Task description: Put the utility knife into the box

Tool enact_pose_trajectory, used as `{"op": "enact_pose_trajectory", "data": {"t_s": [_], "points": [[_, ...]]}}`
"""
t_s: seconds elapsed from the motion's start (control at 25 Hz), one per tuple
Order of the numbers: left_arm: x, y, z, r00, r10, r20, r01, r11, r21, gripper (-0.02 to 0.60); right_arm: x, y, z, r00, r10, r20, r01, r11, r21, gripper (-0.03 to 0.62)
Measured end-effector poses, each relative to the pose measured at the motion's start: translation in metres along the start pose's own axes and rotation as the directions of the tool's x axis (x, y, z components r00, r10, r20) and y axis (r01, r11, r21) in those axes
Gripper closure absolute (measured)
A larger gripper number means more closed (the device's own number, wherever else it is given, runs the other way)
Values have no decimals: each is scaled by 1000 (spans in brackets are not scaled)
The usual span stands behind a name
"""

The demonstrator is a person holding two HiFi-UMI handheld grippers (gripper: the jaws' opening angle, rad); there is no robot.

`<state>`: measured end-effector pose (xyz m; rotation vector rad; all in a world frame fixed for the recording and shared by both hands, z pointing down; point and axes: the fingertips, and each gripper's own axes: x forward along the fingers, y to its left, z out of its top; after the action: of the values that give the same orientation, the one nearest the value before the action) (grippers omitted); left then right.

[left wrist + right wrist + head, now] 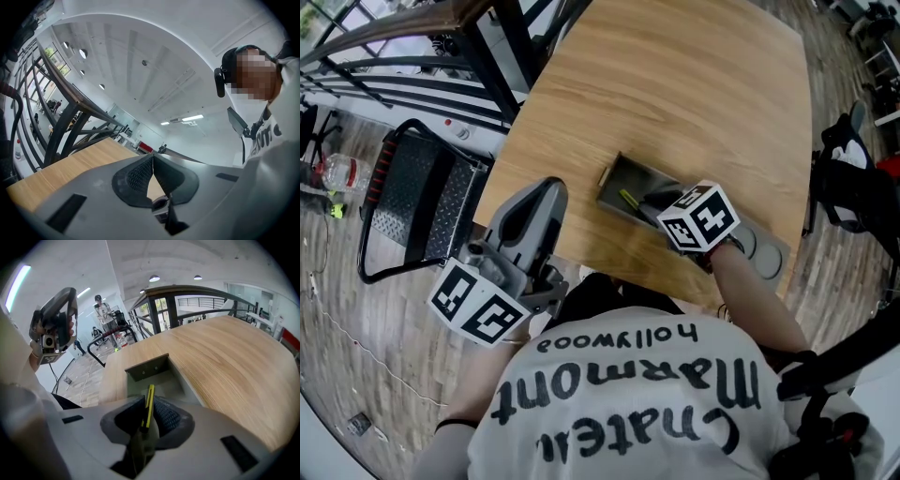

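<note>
My right gripper [149, 417] is shut on the yellow and grey utility knife [149, 405], whose tip points into the open grey box [154, 375] just ahead of the jaws. From the head view the knife [630, 200] shows as a yellow strip inside the box [623, 181], with the right gripper [670, 208] over the box's near end. My left gripper [532, 211] hangs at the table's near-left edge, raised and tilted upward. Its jaws meet with nothing between them in the left gripper view [153, 161].
The box lies on a round wooden table [694, 84]. A grey strip with round recesses [759, 248], perhaps the lid, lies next to the box at the table's near-right edge. A black chair [417, 202] stands on the floor to the left.
</note>
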<state>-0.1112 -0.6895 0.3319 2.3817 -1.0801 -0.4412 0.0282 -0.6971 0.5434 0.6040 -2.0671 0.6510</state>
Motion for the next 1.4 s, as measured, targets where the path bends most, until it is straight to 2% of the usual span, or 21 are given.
{"op": "enact_pose_trajectory", "data": {"t_s": [0.24,0.36,0.44,0.56,0.76,1.04,1.28,1.4], "points": [[9,-9,-1,1000,-25,-13,25,1000,1,572,-39,4,16,989,-77,130,92,988,-120,536],[15,-17,-1,999,-42,-22,43,999,9,572,-65,15,26,964,-56,261,89,989,-117,536],[18,-23,1,998,-54,-26,54,998,18,572,-85,22,34,934,-23,357,53,996,-76,537],[19,-31,7,997,-71,-29,72,997,30,572,-119,30,49,868,15,496,-8,1000,-16,537],[23,-40,8,996,-85,-40,87,995,54,572,-174,28,70,728,34,685,-68,997,23,537],[30,-49,24,994,-107,-26,109,989,100,572,-234,23,87,601,-7,800,-10,1000,16,537],[30,-57,37,993,-120,-5,119,978,168,572,-286,25,89,443,-3,896,-58,998,32,537],[33,-61,40,991,-132,-2,130,971,200,572,-300,27,87,413,-6,911,-40,999,25,537]]}}
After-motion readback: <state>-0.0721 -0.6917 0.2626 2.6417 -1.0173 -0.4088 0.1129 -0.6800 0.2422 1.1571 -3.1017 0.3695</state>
